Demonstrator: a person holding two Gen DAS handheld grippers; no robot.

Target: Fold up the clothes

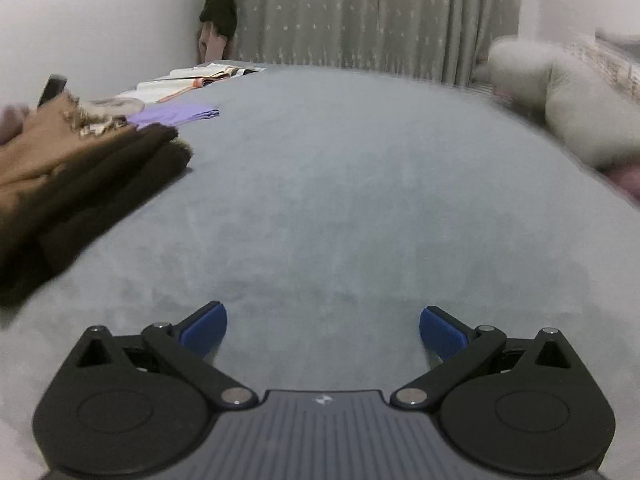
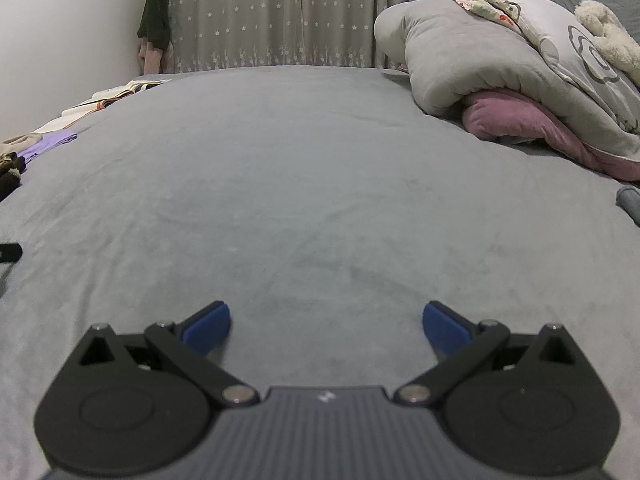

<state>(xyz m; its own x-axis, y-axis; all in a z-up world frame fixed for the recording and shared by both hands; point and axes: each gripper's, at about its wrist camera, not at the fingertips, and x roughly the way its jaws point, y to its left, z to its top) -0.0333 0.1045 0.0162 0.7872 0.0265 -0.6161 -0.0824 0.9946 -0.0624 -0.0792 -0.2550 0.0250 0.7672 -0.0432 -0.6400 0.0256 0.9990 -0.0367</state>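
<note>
A brown folded garment (image 1: 76, 184) lies on the grey bed cover (image 1: 340, 184) at the left of the left wrist view, with a fringed tan piece on top of it. Behind it lies a flat lilac garment (image 1: 176, 115), also seen far left in the right wrist view as the lilac garment (image 2: 46, 144). My left gripper (image 1: 323, 330) hangs open over bare cover, well to the right of the brown garment. My right gripper (image 2: 326, 326) is open too, over the bare bed cover (image 2: 320, 184), with nothing between its blue pads.
Open books or papers (image 1: 200, 78) lie at the bed's far left edge. A rolled grey duvet (image 2: 460, 68) over a pink blanket (image 2: 520, 120) and pillows fills the right side. A starred curtain (image 2: 300, 12) and hanging dark clothes (image 2: 154, 12) stand behind the bed.
</note>
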